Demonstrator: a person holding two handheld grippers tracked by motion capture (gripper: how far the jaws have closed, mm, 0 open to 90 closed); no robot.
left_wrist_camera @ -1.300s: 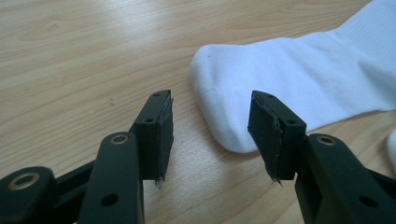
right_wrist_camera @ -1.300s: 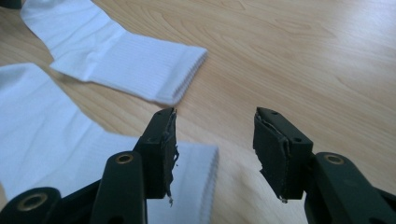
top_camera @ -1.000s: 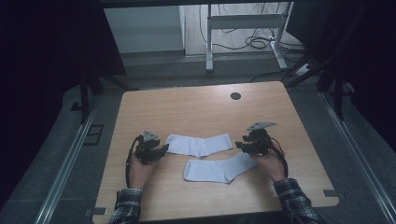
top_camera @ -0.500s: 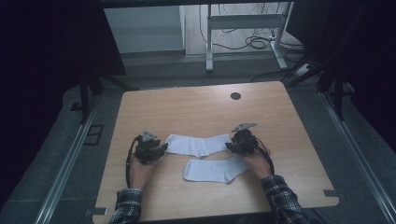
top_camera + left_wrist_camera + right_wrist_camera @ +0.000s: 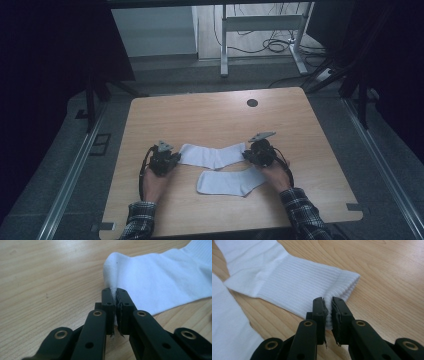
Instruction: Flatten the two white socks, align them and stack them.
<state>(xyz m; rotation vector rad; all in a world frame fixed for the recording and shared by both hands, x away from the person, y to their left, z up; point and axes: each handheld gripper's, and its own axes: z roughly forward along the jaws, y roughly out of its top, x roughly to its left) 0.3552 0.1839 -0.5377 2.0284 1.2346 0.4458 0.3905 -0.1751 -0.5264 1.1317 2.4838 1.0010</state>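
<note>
high view: you hold the left gripper (image 5: 172,159) at the toe end of the far sock (image 5: 212,155) and the right gripper (image 5: 248,154) at its cuff end, so the sock lies stretched between your two hands on the table (image 5: 210,115). the near sock (image 5: 230,182) lies just beside it, closer to you, flat and free of both grippers. in the left gripper view your jaws have just been closing, and now they stand pinched together on a fold of the far sock's (image 5: 160,282) toe edge, with white cloth squeezed between the pads. in the right gripper view your jaws have also just been closing, and they clamp the ribbed cuff of the far sock (image 5: 294,287) at its near edge. the near sock (image 5: 229,335) shows at the left of that view, apart from the jaws.
</note>
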